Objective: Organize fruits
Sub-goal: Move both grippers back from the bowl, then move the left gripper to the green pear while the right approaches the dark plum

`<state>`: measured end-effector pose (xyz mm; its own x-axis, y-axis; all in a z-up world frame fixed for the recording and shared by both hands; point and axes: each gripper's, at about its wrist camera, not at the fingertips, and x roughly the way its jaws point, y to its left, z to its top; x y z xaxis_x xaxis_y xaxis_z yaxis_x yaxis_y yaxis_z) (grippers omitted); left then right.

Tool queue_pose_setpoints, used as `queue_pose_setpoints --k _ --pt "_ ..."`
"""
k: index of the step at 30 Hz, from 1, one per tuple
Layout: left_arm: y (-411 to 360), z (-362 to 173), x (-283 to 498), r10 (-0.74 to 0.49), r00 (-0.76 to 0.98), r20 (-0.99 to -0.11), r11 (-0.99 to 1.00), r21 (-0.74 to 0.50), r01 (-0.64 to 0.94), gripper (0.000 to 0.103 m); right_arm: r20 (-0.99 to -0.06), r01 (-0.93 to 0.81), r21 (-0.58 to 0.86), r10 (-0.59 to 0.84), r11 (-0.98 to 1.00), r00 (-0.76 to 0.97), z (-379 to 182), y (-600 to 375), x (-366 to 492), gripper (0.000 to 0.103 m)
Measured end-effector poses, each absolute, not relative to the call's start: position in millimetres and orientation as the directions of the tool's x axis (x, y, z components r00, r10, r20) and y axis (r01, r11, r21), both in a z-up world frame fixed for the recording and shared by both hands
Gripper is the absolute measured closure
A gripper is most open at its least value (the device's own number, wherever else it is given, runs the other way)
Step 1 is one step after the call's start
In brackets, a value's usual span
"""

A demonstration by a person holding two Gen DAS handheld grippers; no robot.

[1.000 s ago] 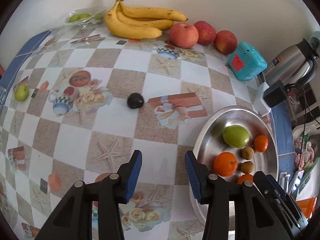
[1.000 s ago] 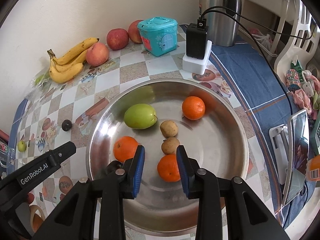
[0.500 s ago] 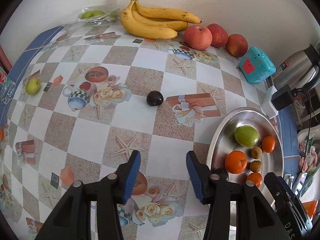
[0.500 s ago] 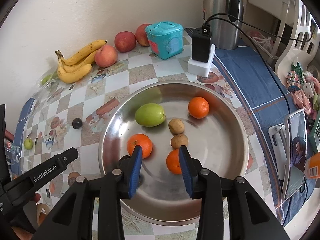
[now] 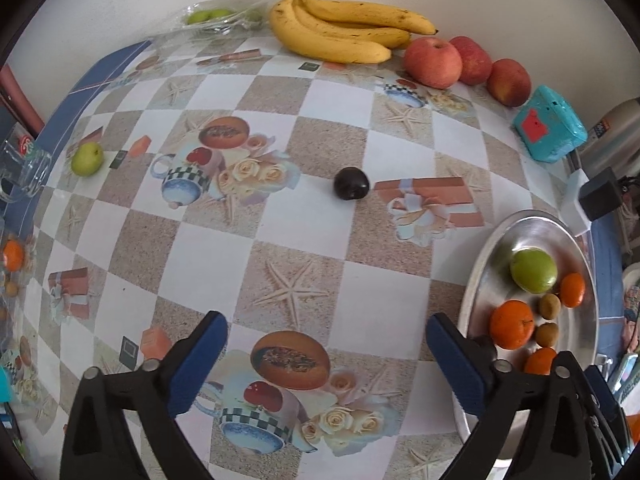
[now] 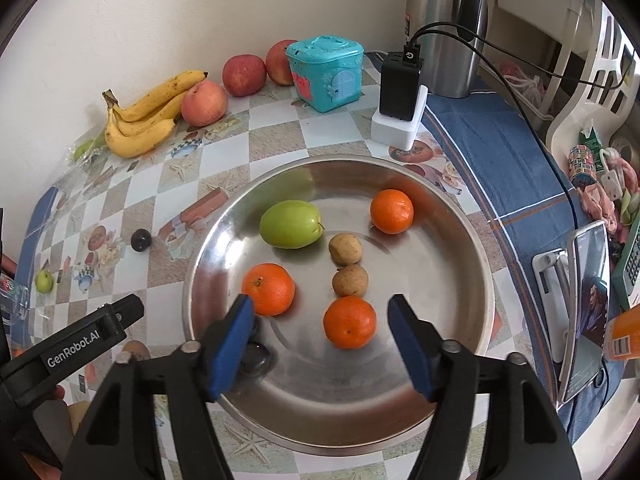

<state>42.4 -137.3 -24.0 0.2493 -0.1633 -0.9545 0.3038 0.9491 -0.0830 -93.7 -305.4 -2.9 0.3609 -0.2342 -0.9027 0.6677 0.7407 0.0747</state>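
A steel bowl [image 6: 460, 280] holds a green apple [image 6: 291, 224], three oranges [image 6: 350, 322] and two small brown fruits [image 6: 350, 280]. My right gripper [image 6: 320, 344] is open above the bowl's near side, empty. The bowl also shows at the right of the left wrist view [image 5: 480, 272]. My left gripper [image 5: 326, 364] is open and empty above the tablecloth. A dark plum [image 5: 351, 183] lies on the table ahead of it. A small green fruit [image 5: 86, 159] lies far left. Bananas [image 5: 340, 32] and three red apples [image 5: 432, 62] sit by the wall.
A teal toy box [image 6: 326, 72], a black charger on a white block [image 6: 400, 100] and a steel kettle [image 6: 444, 28] stand behind the bowl. A phone [image 6: 586, 308] lies to the right. A bag with green fruit [image 5: 212, 18] is at the back left.
Both grippers have opened wider. Both have drawn back a little; the plum and bowl sit farther from the left gripper's fingers.
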Motion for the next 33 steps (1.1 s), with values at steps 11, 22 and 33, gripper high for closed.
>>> queue_pose_setpoints --k 11,22,33 --pt "-134 -29 43 -0.127 0.261 -0.957 0.950 -0.042 0.308 0.000 -0.903 0.650 0.036 -0.254 0.759 0.346 -9 -302 -91 0.009" --pt "-128 -23 48 -0.138 0.267 -0.954 0.952 -0.053 0.303 0.000 -0.893 0.663 0.065 -0.253 0.746 0.372 -6 -300 -90 0.009" --pt "-112 -14 59 -0.147 0.276 -0.950 0.954 -0.063 0.293 0.000 -0.893 0.659 0.092 -0.231 0.747 0.386 -3 -286 -76 0.009"
